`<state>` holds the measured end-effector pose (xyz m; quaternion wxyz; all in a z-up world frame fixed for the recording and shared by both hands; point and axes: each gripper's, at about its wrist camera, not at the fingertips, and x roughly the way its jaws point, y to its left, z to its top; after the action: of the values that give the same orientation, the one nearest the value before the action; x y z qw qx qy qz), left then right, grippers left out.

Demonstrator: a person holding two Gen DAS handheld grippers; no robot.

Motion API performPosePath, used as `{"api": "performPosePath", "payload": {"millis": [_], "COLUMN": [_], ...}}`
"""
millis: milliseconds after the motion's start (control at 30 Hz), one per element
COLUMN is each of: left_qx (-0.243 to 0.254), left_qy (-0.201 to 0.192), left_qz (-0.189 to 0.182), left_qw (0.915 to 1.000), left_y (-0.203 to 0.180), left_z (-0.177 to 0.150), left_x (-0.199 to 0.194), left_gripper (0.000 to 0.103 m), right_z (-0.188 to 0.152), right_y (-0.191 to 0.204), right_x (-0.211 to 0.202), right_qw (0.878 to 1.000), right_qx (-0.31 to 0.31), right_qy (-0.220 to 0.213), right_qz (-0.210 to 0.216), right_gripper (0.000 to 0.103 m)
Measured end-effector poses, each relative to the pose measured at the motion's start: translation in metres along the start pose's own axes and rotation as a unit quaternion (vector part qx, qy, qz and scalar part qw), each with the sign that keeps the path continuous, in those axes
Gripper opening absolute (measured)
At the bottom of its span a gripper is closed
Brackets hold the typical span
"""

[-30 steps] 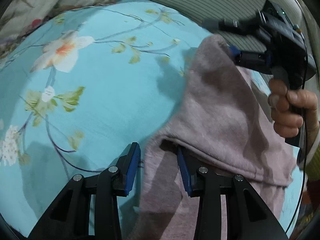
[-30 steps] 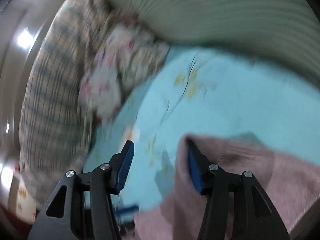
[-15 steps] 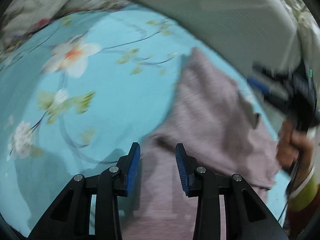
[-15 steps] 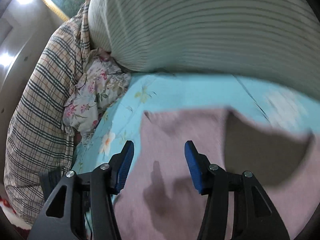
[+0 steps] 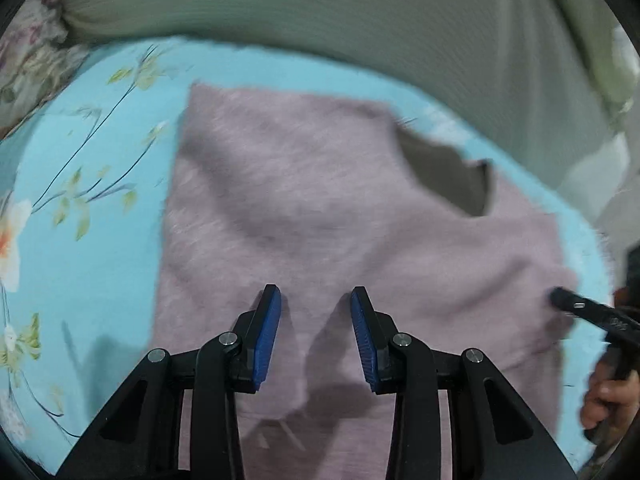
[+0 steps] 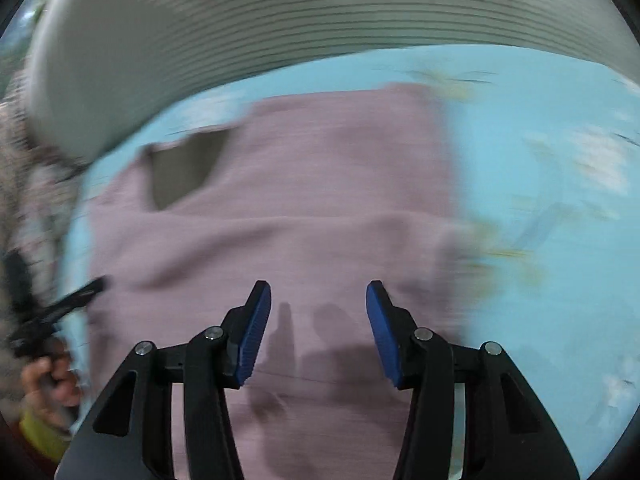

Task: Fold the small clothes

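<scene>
A fuzzy mauve sweater lies spread on the light blue floral bedsheet, its V-neck opening toward the far side. My left gripper hovers open and empty over the sweater's near middle. In the right wrist view the same sweater lies flat under my right gripper, which is open and empty. The other hand-held gripper shows at the right edge of the left view, and at the left edge of the right view.
A striped grey-green pillow lies along the far edge of the bed. Floral fabric is bunched at the far left. The bedsheet extends to the right of the sweater.
Both grippers have let go of the sweater and swung over it. The sweater, held up by an edge a second ago, now lies flat on the sheet.
</scene>
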<state>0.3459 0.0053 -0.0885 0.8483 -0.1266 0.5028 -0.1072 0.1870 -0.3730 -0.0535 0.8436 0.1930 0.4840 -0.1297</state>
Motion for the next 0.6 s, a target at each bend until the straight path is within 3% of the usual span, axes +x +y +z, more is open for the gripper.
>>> {"api": "performPosePath", "payload": {"millis": [100, 167, 267, 467, 600], "left_qx": [-0.024, -0.023, -0.018, -0.020, -0.032], "left_qy": [0.003, 0.003, 0.005, 0.014, 0.031], "left_qz": [-0.020, -0.003, 0.007, 0.026, 0.022], "left_qw": [0.9995, 0.9997, 0.9998, 0.9994, 0.9988], "left_y": [0.018, 0.024, 0.031, 0.046, 0.057], "left_z": [-0.004, -0.005, -0.016, -0.061, -0.099], "left_x": [-0.005, -0.014, -0.033, -0.074, -0.091], "left_gripper": [0.036, 0.035, 0.037, 0.052, 0.055], "right_z": [0.000, -0.002, -0.007, -0.033, -0.062], "right_y": [-0.028, -0.037, -0.042, -0.025, -0.012], "right_x": [-0.017, -0.031, -0.044, -0.066, -0.076], "right_qw": [0.999, 0.997, 0.996, 0.998, 0.999], "right_qx": [0.045, 0.057, 0.071, 0.040, 0.012], "right_qy": [-0.023, -0.040, -0.047, -0.037, -0.012], "right_qz": [0.001, -0.017, 0.007, 0.026, 0.046], "right_gripper": [0.041, 0.042, 0.042, 0.043, 0.044]}}
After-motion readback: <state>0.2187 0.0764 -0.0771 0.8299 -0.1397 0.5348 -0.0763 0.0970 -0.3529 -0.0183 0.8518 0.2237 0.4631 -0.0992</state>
